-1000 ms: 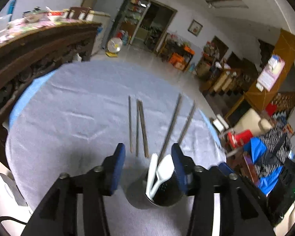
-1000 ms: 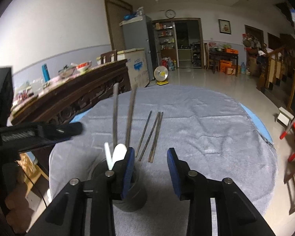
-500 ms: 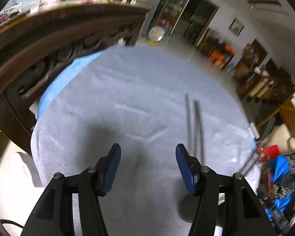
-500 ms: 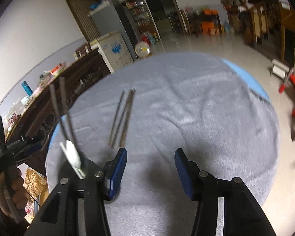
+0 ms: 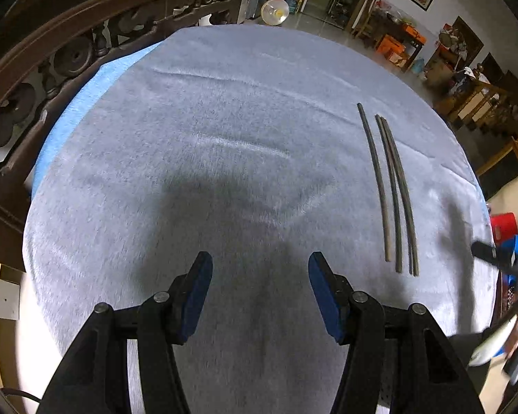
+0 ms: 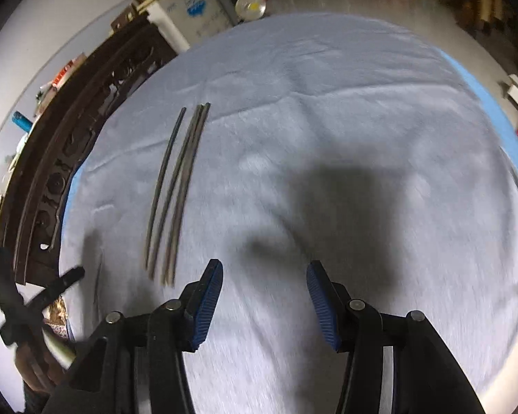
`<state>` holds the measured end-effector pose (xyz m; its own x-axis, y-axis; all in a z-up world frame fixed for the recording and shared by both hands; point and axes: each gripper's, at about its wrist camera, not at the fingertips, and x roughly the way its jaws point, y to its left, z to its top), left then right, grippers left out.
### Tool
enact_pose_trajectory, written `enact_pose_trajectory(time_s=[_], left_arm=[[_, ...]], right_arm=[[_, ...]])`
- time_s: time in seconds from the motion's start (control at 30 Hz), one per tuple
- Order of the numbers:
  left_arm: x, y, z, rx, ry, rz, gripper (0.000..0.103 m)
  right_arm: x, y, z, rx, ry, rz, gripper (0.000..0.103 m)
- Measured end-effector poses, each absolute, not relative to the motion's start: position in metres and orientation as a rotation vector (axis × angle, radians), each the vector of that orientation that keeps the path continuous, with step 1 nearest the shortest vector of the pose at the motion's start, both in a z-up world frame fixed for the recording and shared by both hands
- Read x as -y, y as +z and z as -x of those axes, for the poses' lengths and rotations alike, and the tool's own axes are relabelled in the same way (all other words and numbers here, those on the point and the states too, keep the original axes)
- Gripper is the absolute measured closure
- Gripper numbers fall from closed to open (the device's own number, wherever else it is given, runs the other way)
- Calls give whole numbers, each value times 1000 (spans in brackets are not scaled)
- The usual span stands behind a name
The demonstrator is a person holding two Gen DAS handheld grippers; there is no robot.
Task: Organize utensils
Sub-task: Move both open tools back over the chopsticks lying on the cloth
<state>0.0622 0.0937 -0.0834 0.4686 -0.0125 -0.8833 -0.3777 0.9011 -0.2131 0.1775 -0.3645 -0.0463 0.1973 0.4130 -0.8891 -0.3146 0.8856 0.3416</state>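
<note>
A round bench (image 5: pixel 224 110) draped in a grey fleecy cloth (image 5: pixel 203 158) fills both views. The left gripper (image 5: pixel 260 270) and right gripper (image 6: pixel 264 277) hover over bare cloth, fingers spread and empty. Four dark chopsticks (image 5: pixel 390 186) lie side by side between the two, near the left gripper's right side. They look thin, stiff, light and smooth, likely to roll; pinching one at mid-length across its width seems safest.

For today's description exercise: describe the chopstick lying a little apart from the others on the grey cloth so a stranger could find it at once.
Start at the round table under the grey cloth. Dark chopsticks lie side by side on its right half in the left wrist view. The one wanted is the single chopstick nearest the carved wooden furniture, separated by a gap while the rest touch.
</note>
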Motion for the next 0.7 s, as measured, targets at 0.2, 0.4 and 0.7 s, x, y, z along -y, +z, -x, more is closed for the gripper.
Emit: enact_pose_trajectory(time_s=[0.2,0.4,0.7], left_arm=[[-97,-91,-74,-1075,222,415,45],[-96,-99,-83,-1085,209,418,45],[-93,-104,-84,-1095,192,423,45]], right_arm=[[306,-52,-242,-1341,530,-14,48],[261,-59,-280,-1370,516,2,48],[224,-75,-293,-1382,463,126,47]])
